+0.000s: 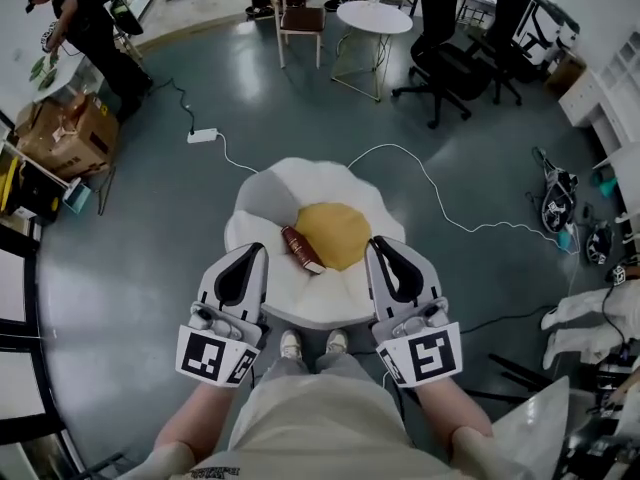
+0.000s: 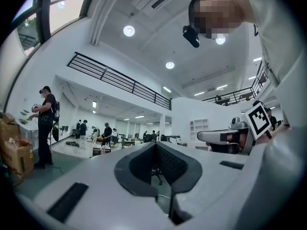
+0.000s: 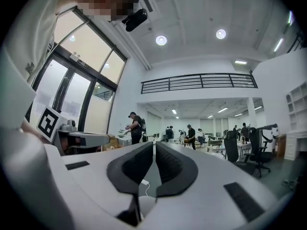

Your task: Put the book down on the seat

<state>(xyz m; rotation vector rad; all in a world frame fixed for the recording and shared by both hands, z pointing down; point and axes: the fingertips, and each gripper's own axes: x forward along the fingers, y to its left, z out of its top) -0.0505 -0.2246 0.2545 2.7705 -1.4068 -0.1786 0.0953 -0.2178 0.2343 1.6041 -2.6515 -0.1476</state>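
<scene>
**Book down on seat, both tongs empty**

The seat is white with a yellow centre. The book lies on it across the yellow-white edge, so you can judge it placed. Your left tongs and right tongs are closed on nothing and held level, one either side of the book. Keep them clear and don't nudge it. No legible writing, only the square markers on the cubes.
</scene>
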